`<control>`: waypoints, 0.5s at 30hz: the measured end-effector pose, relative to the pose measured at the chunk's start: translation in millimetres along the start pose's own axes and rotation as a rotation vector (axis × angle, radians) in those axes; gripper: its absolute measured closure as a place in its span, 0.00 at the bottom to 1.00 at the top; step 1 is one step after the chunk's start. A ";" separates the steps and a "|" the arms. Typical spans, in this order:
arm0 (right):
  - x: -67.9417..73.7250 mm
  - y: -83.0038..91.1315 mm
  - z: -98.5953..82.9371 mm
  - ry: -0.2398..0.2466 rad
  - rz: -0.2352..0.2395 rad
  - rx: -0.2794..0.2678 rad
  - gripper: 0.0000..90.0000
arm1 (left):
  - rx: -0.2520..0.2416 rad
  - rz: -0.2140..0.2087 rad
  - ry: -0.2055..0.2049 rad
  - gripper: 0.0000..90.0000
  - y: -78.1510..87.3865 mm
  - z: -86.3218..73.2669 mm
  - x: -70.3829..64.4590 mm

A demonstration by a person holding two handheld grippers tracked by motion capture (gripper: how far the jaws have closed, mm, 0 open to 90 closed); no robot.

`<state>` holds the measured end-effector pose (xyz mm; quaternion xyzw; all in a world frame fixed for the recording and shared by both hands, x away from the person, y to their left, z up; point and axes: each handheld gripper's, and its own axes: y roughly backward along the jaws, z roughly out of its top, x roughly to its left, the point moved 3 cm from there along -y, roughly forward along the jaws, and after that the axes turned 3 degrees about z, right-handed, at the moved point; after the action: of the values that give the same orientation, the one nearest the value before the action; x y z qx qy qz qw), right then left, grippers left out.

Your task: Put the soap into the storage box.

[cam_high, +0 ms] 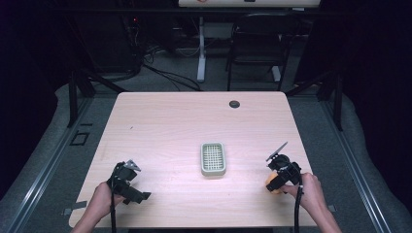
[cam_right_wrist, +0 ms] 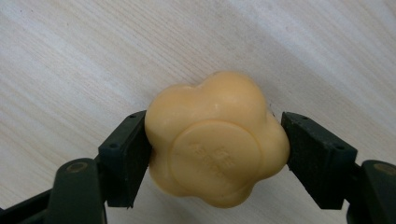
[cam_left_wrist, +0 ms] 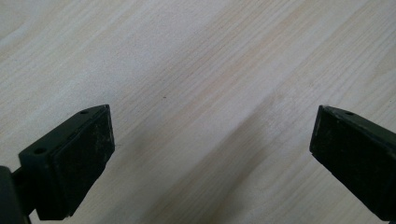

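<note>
We have the right gripper (cam_right_wrist: 215,154) closed on a yellow soap bar (cam_right_wrist: 215,142), its two black pads pressing the bar's opposite sides, near the right end of the counter's (cam_high: 160,121) front edge. The soap is a lobed, flower-like lump with a round embossed disc on its face, smooth and waxy; we judge it light and stiff but slippery, so holding it across the hollows between lobes, as now, should keep it from squirting out, and a hard squeeze could dent it. Toward the middle of the counter sits a pale green soap dish (cam_high: 213,158) with a white grid insert, well apart from the bar. Our left gripper (cam_left_wrist: 212,154) is wide open and holds nothing over bare wood grain near the front left corner.
</note>
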<state>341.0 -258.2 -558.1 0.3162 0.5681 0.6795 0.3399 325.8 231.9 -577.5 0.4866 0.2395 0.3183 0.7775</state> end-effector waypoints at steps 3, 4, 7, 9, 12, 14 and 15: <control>-0.4 -0.8 -0.3 0.003 -0.001 0.006 0.30 | 0.002 0.000 -0.001 0.00 -0.3 0.1 0.2; -0.5 -1.5 -0.5 -0.001 0.001 0.000 0.30 | 0.003 -0.001 0.002 0.00 -0.6 0.0 0.1; -1.1 -0.1 -0.7 -0.003 0.000 -0.007 0.30 | 0.002 0.000 0.002 0.00 -0.5 -0.1 0.4; -0.8 0.0 -0.8 -0.009 0.000 -0.019 0.30 | 0.001 0.003 0.001 0.00 -0.4 -0.1 0.5; -1.6 4.0 -0.6 -0.005 -0.003 -0.022 0.30 | 0.000 0.005 0.001 0.00 0.0 -0.1 0.2; 1.3 2.0 -0.8 -0.045 0.007 -0.088 0.30 | 0.001 0.006 0.002 0.00 -0.1 -0.2 0.1; 1.1 2.9 -0.7 -0.040 0.007 -0.083 0.30 | 0.003 0.006 0.006 0.00 -0.5 -0.3 -0.1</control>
<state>339.5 -258.1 -555.3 0.3175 0.5313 0.6973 0.3616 325.6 231.9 -578.1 0.4875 0.2408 0.3219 0.7751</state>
